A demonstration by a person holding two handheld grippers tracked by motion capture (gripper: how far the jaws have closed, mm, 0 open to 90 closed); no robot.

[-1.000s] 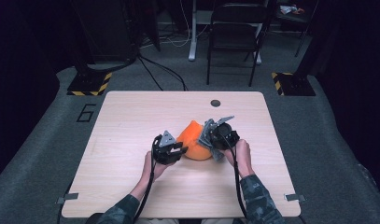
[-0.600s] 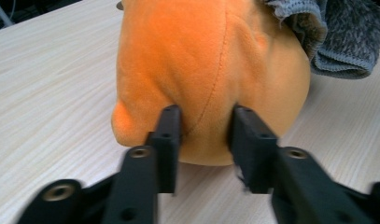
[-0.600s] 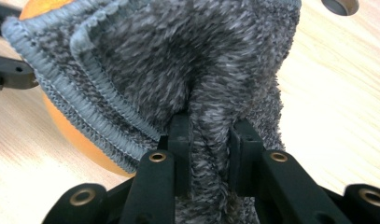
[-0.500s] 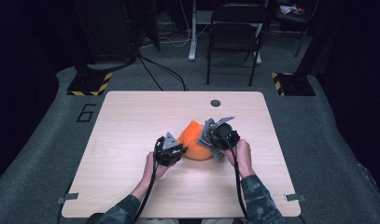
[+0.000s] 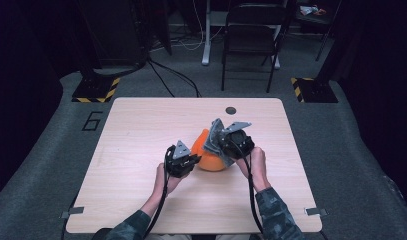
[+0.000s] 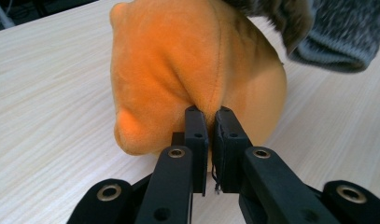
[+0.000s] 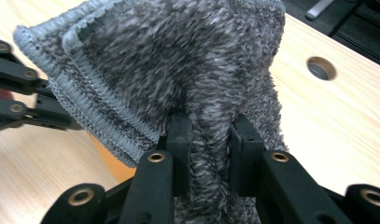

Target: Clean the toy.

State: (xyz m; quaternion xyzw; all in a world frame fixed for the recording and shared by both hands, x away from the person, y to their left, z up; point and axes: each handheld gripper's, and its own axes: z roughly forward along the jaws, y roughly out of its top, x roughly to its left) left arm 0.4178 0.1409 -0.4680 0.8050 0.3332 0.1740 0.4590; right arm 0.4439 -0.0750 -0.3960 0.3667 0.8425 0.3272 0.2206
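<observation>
My left gripper [image 6: 211,116], its jaws just closing, pinches a fold of the round, velvety orange plush [image 6: 187,65]; my right gripper [image 7: 211,126] clamps the fuzzy grey knit sock [image 7: 178,60] at mid-frame.

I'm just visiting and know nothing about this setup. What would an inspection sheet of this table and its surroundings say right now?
Surface: pale wooden table, with a round hole near its far edge.
Job's things: orange plush toy lying on the table; grey knitted cloth lifted over its top.
Clutter: nothing seen.
Grippers: left gripper has just been closing and its jaws pinch a fold of the plush; right gripper is shut on the cloth.
Cables: a black cable trails from each gripper along the forearms; more cables on the floor beyond the table.
Surroundings: grey carpet, a dark chair, two stand bases with yellow-black striping.
</observation>
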